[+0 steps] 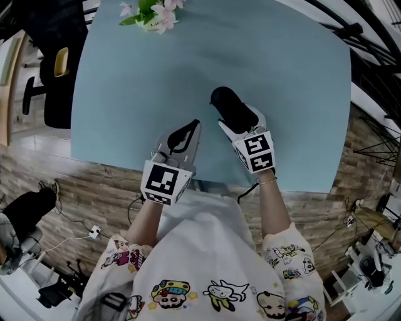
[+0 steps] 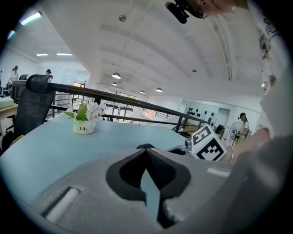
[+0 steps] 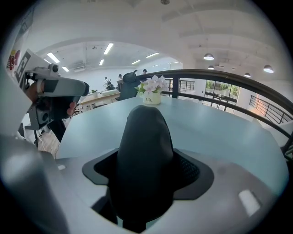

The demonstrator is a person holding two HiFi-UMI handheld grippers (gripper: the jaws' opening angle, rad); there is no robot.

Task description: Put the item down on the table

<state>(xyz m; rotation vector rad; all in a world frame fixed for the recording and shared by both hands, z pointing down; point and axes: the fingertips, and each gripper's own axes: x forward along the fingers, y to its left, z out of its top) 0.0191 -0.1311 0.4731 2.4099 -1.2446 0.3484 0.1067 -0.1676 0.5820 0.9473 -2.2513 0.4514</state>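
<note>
A black, rounded item sticks out forward from my right gripper, which is shut on it over the near middle of the light blue table. In the right gripper view the black item fills the space between the pads of the right gripper. Whether it touches the tabletop I cannot tell. My left gripper is just to its left, shut with nothing in it. In the left gripper view the tips of the left gripper meet, and the right gripper's marker cube shows beyond.
A small white pot of flowers stands at the table's far edge, also visible as the flower pot and flower pot. A black office chair stands off the table's left side. A dark railing runs behind the table.
</note>
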